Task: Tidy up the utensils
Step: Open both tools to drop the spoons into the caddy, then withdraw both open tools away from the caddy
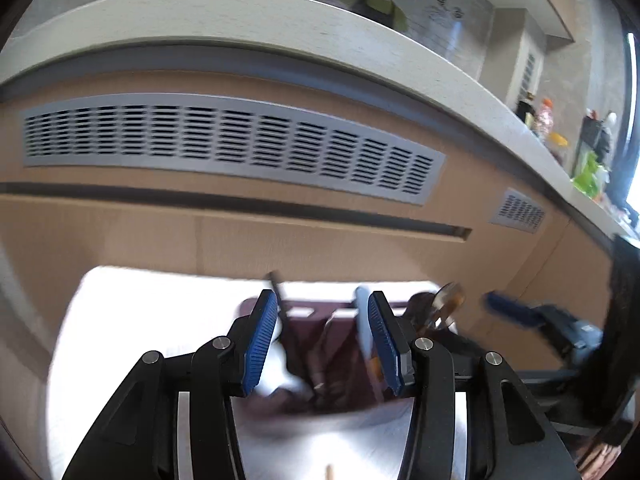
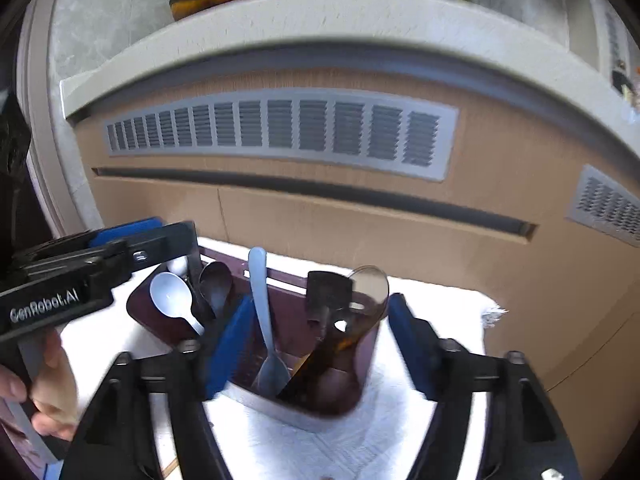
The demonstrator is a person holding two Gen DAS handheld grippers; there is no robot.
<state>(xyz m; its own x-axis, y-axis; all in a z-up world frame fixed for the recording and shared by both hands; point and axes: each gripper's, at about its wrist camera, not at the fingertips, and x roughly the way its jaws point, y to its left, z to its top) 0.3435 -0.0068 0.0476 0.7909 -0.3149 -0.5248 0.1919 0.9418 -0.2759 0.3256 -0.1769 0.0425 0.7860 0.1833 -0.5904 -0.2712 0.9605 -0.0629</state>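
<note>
Both my grippers – left gripper [image 1: 322,338] and right gripper [image 2: 322,344] – gape wide and empty over the maroon caddy [image 2: 352,384], spoons [image 2: 262,308] already standing inside, probably lining up a tidy.

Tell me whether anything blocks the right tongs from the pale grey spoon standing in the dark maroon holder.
Nothing visible does. The right tongs are open, and the pale grey spoon stands in the dark maroon utensil holder between their blue pads. The amber translucent ladle leans just to its right.
</note>
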